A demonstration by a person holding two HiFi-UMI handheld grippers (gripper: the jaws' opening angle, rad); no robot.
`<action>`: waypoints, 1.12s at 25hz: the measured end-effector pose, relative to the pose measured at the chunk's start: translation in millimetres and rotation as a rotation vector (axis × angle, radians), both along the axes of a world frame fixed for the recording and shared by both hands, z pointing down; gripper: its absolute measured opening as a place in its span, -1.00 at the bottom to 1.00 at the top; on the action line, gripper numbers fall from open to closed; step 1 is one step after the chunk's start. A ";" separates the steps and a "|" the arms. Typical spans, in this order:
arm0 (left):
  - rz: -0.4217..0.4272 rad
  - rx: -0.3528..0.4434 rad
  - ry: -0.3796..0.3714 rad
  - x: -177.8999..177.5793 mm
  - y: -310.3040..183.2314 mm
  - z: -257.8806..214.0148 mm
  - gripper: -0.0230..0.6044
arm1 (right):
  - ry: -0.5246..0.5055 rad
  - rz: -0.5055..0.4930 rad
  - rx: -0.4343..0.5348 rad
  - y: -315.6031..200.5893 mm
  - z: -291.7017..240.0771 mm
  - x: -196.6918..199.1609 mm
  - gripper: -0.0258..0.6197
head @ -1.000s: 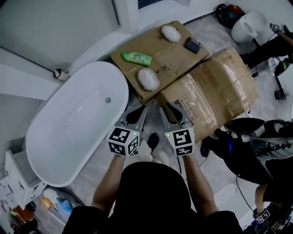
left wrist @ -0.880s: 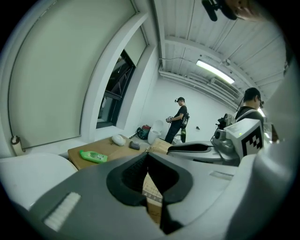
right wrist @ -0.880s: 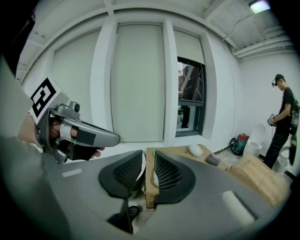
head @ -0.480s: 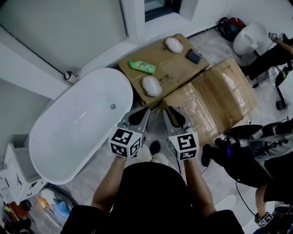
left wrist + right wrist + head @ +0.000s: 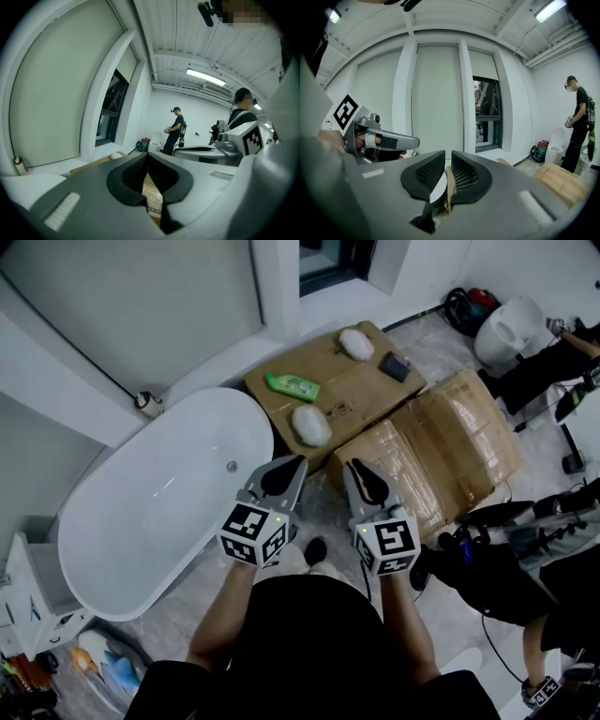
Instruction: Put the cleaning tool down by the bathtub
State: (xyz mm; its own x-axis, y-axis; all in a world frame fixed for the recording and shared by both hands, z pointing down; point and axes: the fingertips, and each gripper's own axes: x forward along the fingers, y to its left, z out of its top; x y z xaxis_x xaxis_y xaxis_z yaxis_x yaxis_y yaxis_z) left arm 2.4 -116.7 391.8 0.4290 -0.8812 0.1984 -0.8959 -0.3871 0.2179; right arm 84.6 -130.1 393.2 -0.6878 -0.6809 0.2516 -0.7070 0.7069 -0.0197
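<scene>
The job looks done: a fluffy white pad [image 5: 311,425] lies at the cardboard box's [image 5: 361,395] edge beside the bathtub [image 5: 141,521], the left tongs [image 5: 300,461] are closed and empty, and the right tongs [image 5: 354,465] have just been closing, narrow and empty.

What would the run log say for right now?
left gripper: fingers shut, empty | right gripper: fingers just closing, narrow gap, empty | both held between bathtub and cardboard boxes | green bottle, white puffs on one

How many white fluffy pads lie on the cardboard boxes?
2. One pad at the flat box's far end; the other at its near edge, by the bathtub. Others may be hidden.
</scene>
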 end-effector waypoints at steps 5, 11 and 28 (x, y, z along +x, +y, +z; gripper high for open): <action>0.001 0.024 -0.012 -0.5 -2.8 -9.8 -0.93 | -0.004 0.004 0.025 -1.6 -10.9 1.0 -0.80; 0.007 0.024 -0.024 -0.5 -5.8 -12.5 -0.93 | -0.014 0.004 0.039 -1.5 -20.8 -0.1 -0.86; 0.002 0.010 -0.013 0.6 -14.9 -5.7 -0.93 | -0.009 0.000 0.026 -9.0 -18.2 -0.6 -0.90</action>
State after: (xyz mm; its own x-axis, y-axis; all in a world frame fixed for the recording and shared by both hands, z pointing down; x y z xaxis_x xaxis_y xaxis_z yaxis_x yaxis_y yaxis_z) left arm 3.0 -131.6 386.1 0.4280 -0.8824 0.1952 -0.8979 -0.3908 0.2025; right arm 84.0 -139.1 375.0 -0.6902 -0.6869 0.2277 -0.7067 0.7075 -0.0078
